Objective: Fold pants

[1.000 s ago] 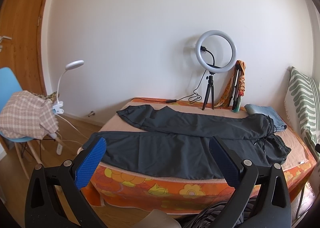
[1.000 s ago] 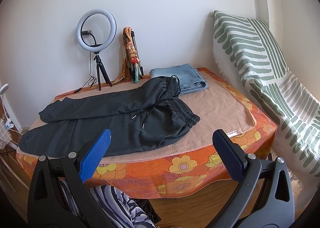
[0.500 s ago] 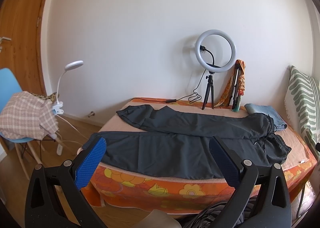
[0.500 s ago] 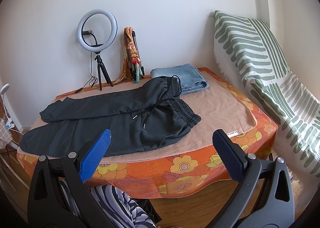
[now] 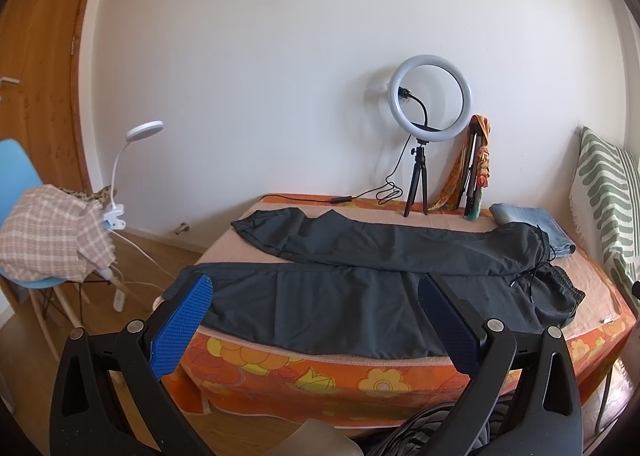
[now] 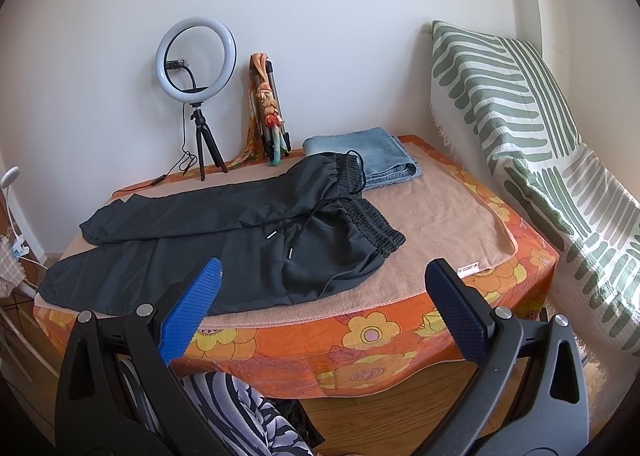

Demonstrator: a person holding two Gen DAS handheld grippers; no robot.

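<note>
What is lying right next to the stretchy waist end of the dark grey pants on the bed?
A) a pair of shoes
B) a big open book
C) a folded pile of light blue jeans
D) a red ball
C, because the folded light blue jeans lie beside the gathered waistband of the dark grey drawstring pants, which are spread flat on the peach blanket.

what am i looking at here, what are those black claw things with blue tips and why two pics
Those are two hand-held grippers, one in each of a person's hands, each with a fisheye camera looking along its fingers. One picture is from the left gripper, the other from the right gripper. Both are open and hold nothing. Ahead is a table with an orange flowered cloth; dark pants lie flat on it, unfolded. Behind are folded jeans and a ring light.
</note>
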